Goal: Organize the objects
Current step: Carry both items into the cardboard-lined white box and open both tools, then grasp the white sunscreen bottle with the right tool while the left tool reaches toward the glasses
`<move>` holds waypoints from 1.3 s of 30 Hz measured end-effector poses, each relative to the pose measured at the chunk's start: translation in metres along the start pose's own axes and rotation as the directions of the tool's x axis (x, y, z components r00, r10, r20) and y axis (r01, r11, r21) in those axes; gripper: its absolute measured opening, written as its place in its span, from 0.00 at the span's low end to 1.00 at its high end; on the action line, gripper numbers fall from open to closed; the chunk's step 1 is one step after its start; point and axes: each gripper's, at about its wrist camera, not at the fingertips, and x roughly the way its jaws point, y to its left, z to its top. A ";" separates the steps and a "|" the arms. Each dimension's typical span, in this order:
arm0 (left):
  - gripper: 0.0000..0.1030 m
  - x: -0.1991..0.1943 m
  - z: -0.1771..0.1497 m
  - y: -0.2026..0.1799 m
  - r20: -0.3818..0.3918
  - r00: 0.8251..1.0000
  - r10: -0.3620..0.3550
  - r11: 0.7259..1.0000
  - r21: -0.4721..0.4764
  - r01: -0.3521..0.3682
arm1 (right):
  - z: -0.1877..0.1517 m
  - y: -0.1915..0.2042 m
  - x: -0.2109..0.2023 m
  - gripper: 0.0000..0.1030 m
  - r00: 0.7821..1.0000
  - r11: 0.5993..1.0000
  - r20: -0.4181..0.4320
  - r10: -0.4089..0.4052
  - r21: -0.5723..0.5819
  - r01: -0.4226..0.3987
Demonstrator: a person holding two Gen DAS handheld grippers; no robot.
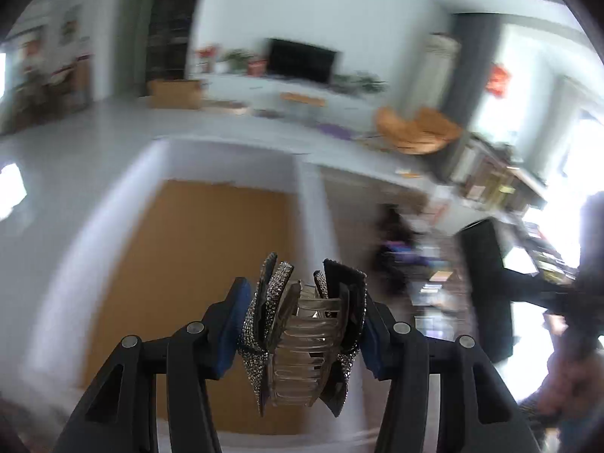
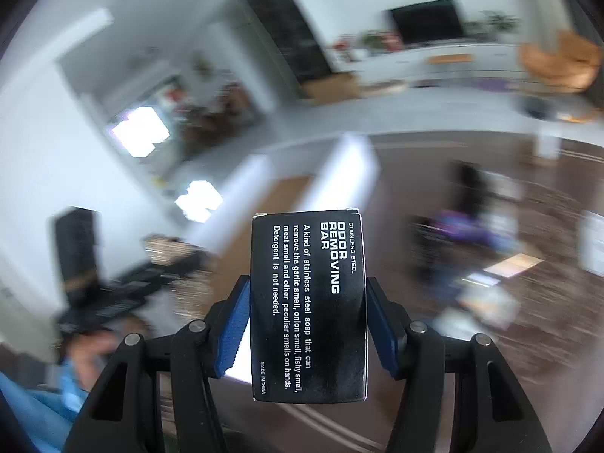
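Your left gripper (image 1: 305, 334) has its fingers (image 1: 231, 326) closed partway on a sparkly hair clip (image 1: 302, 336), pads pressing both sides. Your right gripper (image 2: 307, 322) has its fingers (image 2: 231, 330) closed partway on a black soap box (image 2: 308, 302), held up off the bench (image 2: 453, 196). Both things are in the air and the room looks blurry, so slow down. Keep both squeezes steady. The clip is bumpy and could slip. The white bin (image 1: 158, 226) with the brown bottom sits just past the clip; line up over it before you let go
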 end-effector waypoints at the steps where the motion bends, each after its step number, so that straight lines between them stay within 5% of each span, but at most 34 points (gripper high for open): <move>1: 0.51 0.003 -0.002 0.013 -0.010 0.999 0.032 0.999 -0.012 -0.032 | 0.006 0.017 0.016 0.57 0.999 0.999 -0.006 0.044 -0.014 -0.044; 6: 0.52 0.026 -0.018 0.066 -0.102 0.983 0.152 0.985 -0.066 -0.159 | 0.013 0.081 0.104 0.57 0.987 0.988 -0.086 0.132 -0.072 -0.138; 9: 0.57 0.042 -0.028 0.079 -0.154 0.964 0.218 0.970 -0.075 -0.231 | 0.002 0.090 0.148 0.61 0.985 0.990 -0.145 0.095 -0.086 -0.108; 11: 0.72 0.041 -0.033 0.082 -0.149 0.961 0.231 0.966 -0.085 -0.246 | -0.005 0.087 0.162 0.69 0.986 0.995 -0.158 0.046 -0.086 -0.060; 16: 0.73 0.040 -0.036 0.053 -0.103 0.974 0.200 0.976 -0.066 -0.207 | -0.006 0.073 0.130 0.87 0.999 0.994 -0.049 -0.019 -0.113 0.013; 20: 0.73 0.038 -0.030 -0.007 -0.069 0.991 0.116 0.993 -0.001 -0.116 | -0.018 0.039 0.086 0.95 0.988 0.980 0.061 -0.144 -0.132 0.151; 24: 0.82 0.036 -0.031 -0.091 -0.060 0.998 -0.017 0.995 0.099 0.023 | -0.053 -0.030 0.045 0.96 0.925 0.928 0.106 -0.366 -0.040 0.372; 27: 0.92 0.035 -0.040 -0.136 -0.071 0.995 -0.075 0.985 0.149 0.085 | -0.090 -0.087 0.017 0.96 0.826 0.827 0.053 -0.562 0.021 0.562; 30: 0.92 0.052 -0.053 -0.179 -0.124 0.987 -0.099 0.971 0.204 0.123 | -0.122 -0.129 0.002 0.96 0.732 0.731 -0.004 -0.681 0.053 0.680; 32: 0.92 0.064 -0.062 -0.199 -0.146 0.984 -0.101 0.964 0.228 0.133 | -0.138 -0.147 -0.006 0.96 0.689 0.686 -0.033 -0.724 0.071 0.724; 36: 0.92 0.079 -0.079 -0.213 -0.166 0.985 -0.056 0.956 0.276 0.100 | -0.152 -0.169 -0.026 0.96 0.654 0.650 -0.045 -0.755 0.082 0.756; 39: 0.92 0.092 -0.089 -0.212 -0.188 0.982 -0.030 0.955 0.284 0.083 | -0.155 -0.186 -0.024 0.96 0.655 0.649 -0.057 -0.754 0.095 0.755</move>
